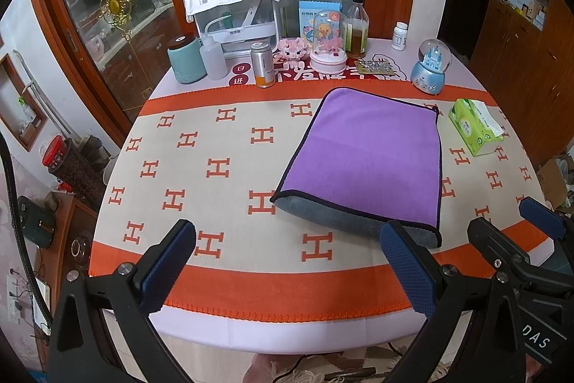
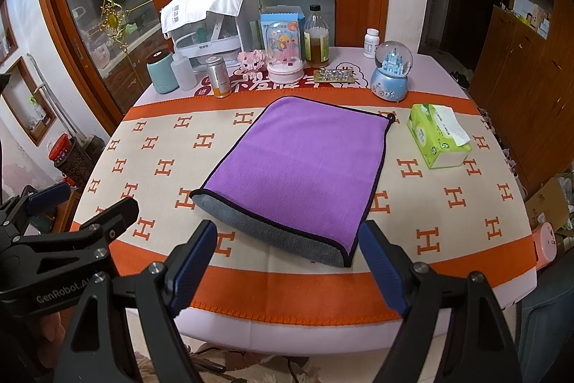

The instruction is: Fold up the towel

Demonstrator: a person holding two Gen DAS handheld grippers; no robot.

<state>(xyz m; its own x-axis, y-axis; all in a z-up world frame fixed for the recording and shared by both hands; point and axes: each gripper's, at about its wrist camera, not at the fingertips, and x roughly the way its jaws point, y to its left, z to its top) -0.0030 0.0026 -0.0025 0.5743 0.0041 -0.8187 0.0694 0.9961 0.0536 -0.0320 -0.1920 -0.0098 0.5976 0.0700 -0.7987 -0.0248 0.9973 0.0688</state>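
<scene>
A purple towel (image 1: pixel 362 153) with a grey underside and dark trim lies folded on the orange and cream H-patterned cloth (image 1: pixel 215 167); it also shows in the right wrist view (image 2: pixel 305 167). Its grey folded edge faces me. My left gripper (image 1: pixel 287 264) is open and empty, held above the near table edge, left of the towel's near corner. My right gripper (image 2: pixel 287 268) is open and empty, just short of the towel's near edge. The right gripper also shows at the right edge of the left wrist view (image 1: pixel 516 232).
A green tissue pack (image 2: pixel 437 135) lies right of the towel. Along the far edge stand a teal jar (image 2: pixel 161 72), a white bottle (image 2: pixel 183 70), a metal can (image 2: pixel 219 76), a duck dome (image 2: pixel 285 51), an oil bottle (image 2: pixel 316 38) and a snow globe (image 2: pixel 391 70).
</scene>
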